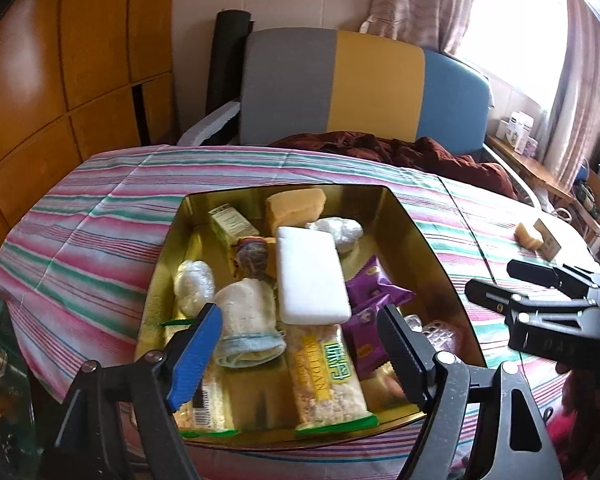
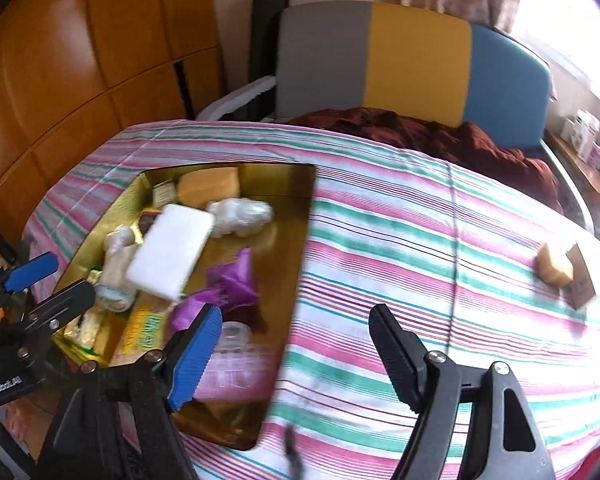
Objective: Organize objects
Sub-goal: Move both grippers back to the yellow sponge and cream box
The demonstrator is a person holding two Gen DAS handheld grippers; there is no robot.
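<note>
Gold tray sits on a striped cloth that covers the bed, and it is crowded with small goods: a white foam block lies slantwise across the middle, with a rolled cloth just beside it on the left, purple snack packets on its right and a long snack bar at its near end. The left gripper hangs over the tray's near edge with its jaws spread and nothing between them; the snack bar and the cloth roll show in the gap below. In the right wrist view the right gripper also stands wide and empty, above the striped cloth just to the right of the tray's edge. Well apart from both, near the far right of the bed, a yellow sponge rests against a small brown box.
</note>
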